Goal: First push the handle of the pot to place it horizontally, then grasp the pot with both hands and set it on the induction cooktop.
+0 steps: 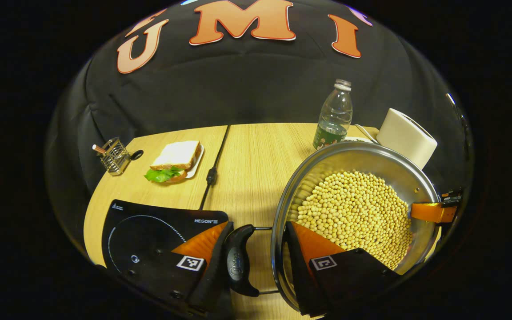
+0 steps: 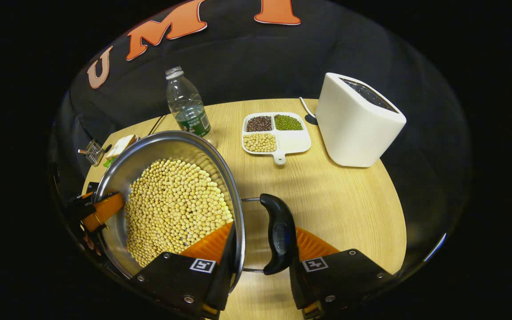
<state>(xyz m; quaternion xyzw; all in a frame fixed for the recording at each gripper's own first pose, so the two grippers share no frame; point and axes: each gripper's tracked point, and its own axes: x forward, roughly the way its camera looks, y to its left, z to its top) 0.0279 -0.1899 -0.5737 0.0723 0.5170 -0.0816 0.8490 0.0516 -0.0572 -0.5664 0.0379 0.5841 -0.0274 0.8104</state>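
Pot (image 1: pixel 354 209) handles btwn both claws' fingers, above table (image 1: pixel 247 151)

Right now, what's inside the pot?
The pot holds a heap of yellow beans covering most of its floor. One finger of each gripper dips inside the rim. What is beneath the beans is hidden.

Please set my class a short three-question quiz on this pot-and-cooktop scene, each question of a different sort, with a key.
1. True or false: the pot rests on the induction cooktop.
2. The pot holds: A) water B) yellow beans C) rice.
3. What lies between the fingers of the left gripper, and likewise of the right gripper?
Key: 1 false, it is beside the cooktop. 2 B. 3 A black pot handle and the pot's wall.
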